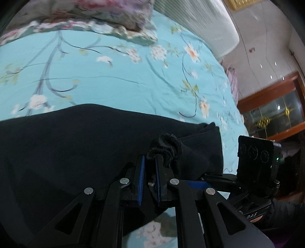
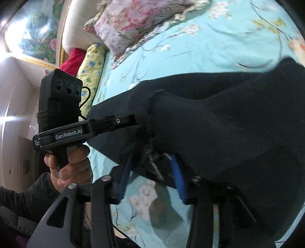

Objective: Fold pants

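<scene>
Dark pants (image 1: pixel 66 152) lie on the floral bed sheet (image 1: pixel 114 76). The left gripper (image 1: pixel 150 162) has its fingers pinching a bunched hem. The right gripper (image 2: pixel 152 171) has its fingers spread, with cloth loose between them.

Dark pants (image 1: pixel 76 145) and a floral pillow (image 1: pixel 106 17) lie on the turquoise bed (image 1: pixel 114 72).

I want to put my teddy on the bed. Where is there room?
The blue flowered sheet is bare between the black pants and the flowered pillow. Near the pant end it is crowded: both grippers meet there.
</scene>
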`<state>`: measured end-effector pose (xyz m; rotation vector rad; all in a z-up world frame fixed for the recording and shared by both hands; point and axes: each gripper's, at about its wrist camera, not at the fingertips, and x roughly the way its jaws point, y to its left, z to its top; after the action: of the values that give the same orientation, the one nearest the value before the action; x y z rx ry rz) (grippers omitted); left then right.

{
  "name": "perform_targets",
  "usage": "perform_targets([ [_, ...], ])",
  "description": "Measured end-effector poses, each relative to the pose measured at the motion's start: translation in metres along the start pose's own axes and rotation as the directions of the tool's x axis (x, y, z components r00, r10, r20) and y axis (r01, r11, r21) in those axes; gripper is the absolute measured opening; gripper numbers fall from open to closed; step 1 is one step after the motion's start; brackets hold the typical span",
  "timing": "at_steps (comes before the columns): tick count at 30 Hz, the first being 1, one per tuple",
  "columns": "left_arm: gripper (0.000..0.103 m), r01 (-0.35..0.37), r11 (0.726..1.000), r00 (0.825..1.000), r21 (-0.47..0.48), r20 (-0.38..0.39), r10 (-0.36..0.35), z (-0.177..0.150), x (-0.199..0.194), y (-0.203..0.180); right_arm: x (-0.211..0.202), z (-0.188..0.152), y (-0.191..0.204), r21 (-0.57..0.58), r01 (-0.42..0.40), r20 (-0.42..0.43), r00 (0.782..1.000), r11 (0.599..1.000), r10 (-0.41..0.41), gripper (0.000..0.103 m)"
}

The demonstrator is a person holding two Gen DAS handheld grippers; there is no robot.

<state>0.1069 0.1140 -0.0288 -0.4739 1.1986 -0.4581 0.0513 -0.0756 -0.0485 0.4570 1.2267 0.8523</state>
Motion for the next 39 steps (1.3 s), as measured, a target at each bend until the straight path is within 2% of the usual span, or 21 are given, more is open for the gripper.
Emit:
perform_targets([
  [5,0.017,-0.038,0.997,0.998,-0.060,0.056,0.041,-0.010,-0.029,0.010,-0.008,0.006,0.016,-0.033,-0.025,0.003,1.000,0.999,0.025,0.047],
  [6,0.021,-0.044,0.996,0.997,-0.073,0.062,0.048,-0.013,-0.033,0.012,-0.011,0.007,0.020,-0.042,-0.030,0.009,0.999,0.999,0.031,0.047],
  [13,0.030,-0.058,0.984,0.988,-0.168,0.130,0.080,-0.037,-0.071,0.027,-0.011,0.023,0.044,-0.082,-0.051,0.022,0.998,0.995,0.053,0.047],
  [19,0.040,-0.070,0.957,0.973,-0.281,0.191,0.127,-0.059,-0.099,0.045,0.002,0.034,0.061,-0.121,-0.051,-0.001,0.999,0.991,0.052,0.047],
  [21,0.047,-0.059,0.946,0.970,-0.319,0.206,0.130,-0.068,-0.106,0.052,0.006,0.037,0.065,-0.134,-0.051,-0.011,0.999,0.990,0.050,0.047],
  [25,0.047,-0.065,0.931,0.964,-0.359,0.219,0.151,-0.083,-0.120,0.062,0.019,0.044,0.078,-0.172,-0.046,-0.040,0.998,0.984,0.040,0.048],
  [28,0.053,-0.065,0.915,0.957,-0.398,0.235,0.170,-0.095,-0.132,0.070,0.031,0.051,0.089,-0.207,-0.048,-0.065,0.997,0.977,0.035,0.049],
  [32,0.062,-0.045,0.875,0.944,-0.482,0.266,0.195,-0.114,-0.151,0.088,0.048,0.059,0.103,-0.254,-0.053,-0.098,0.995,0.966,0.029,0.053],
  [39,0.062,-0.036,0.813,0.926,-0.581,0.286,0.245,-0.134,-0.168,0.117,0.081,0.072,0.130,-0.337,-0.060,-0.160,0.987,0.940,0.005,0.053],
])
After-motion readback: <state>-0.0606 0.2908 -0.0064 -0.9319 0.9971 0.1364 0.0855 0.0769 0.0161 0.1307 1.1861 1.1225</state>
